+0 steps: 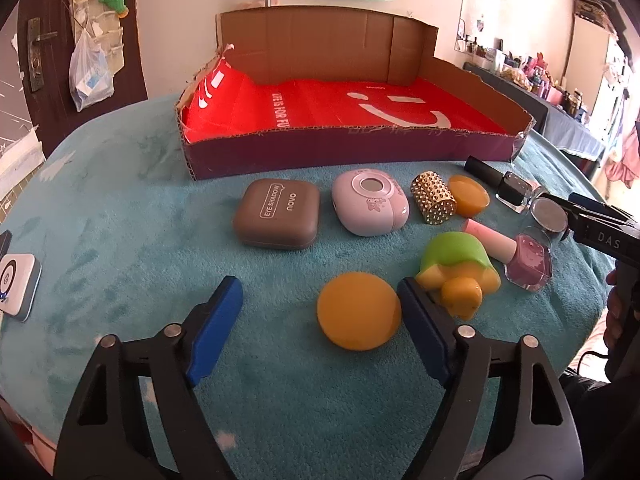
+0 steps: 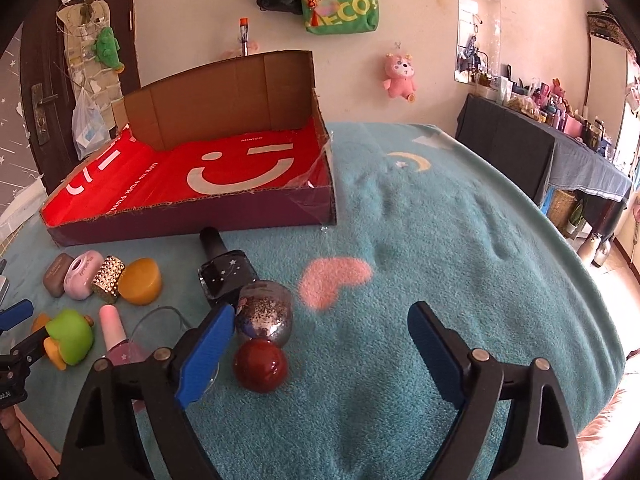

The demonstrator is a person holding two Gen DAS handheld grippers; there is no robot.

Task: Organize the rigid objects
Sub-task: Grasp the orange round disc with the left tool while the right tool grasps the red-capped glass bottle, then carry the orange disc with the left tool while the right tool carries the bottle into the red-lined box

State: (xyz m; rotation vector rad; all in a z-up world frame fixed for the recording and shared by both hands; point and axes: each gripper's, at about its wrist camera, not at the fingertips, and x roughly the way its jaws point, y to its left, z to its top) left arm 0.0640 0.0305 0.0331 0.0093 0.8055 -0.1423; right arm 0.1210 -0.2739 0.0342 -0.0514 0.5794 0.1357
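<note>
A cardboard tray (image 1: 344,150) with a red liner stands at the back of the teal blanket; it also shows in the right wrist view (image 2: 192,216). My left gripper (image 1: 320,312) is open and empty, with an orange round block (image 1: 359,316) between its fingers near the right one. Beyond lie a brown eye-shadow case (image 1: 277,213), a pink compact (image 1: 370,209), a gold studded cylinder (image 1: 433,198), a green-and-yellow toy (image 1: 460,270) and a pink nail polish (image 1: 528,266). My right gripper (image 2: 320,324) is open and empty over a glitter bottle with a red cap (image 2: 262,340) beside a black nail polish (image 2: 224,272).
A white device (image 1: 16,284) lies at the blanket's left edge. A second orange block (image 1: 468,195) sits by the gold cylinder. A dark table (image 2: 560,152) crowded with bottles stands at the right. Bags and plush toys hang on the wall behind.
</note>
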